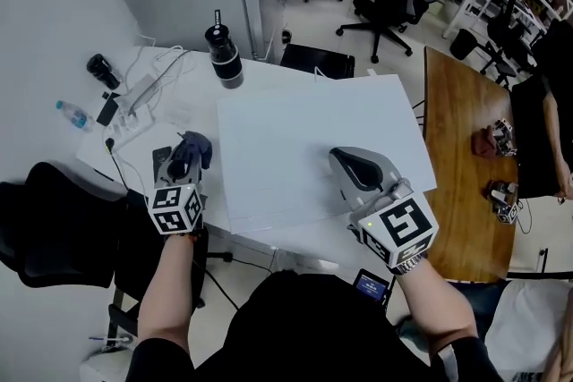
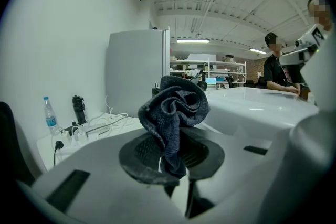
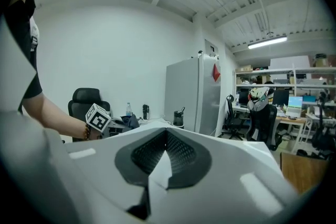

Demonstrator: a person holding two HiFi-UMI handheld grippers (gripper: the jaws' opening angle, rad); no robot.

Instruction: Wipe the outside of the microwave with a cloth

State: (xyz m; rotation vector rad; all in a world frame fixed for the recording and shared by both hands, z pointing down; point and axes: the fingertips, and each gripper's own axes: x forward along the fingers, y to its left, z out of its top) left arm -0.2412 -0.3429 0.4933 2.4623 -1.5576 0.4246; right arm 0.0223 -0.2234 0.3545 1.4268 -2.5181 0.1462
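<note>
The microwave is a white box whose flat top fills the middle of the head view. A crumpled dark blue cloth is pinched in my left gripper, which hangs just off the microwave's left side. In the left gripper view the cloth bunches up above the pads, with the microwave to the right. My right gripper is over the microwave's top near its right front, jaws shut and empty. In the right gripper view the pads meet with nothing between them.
A black bottle stands behind the microwave's left corner. A water bottle, a power strip with cables and a black chair are at the left. A wooden table and a person are at the right.
</note>
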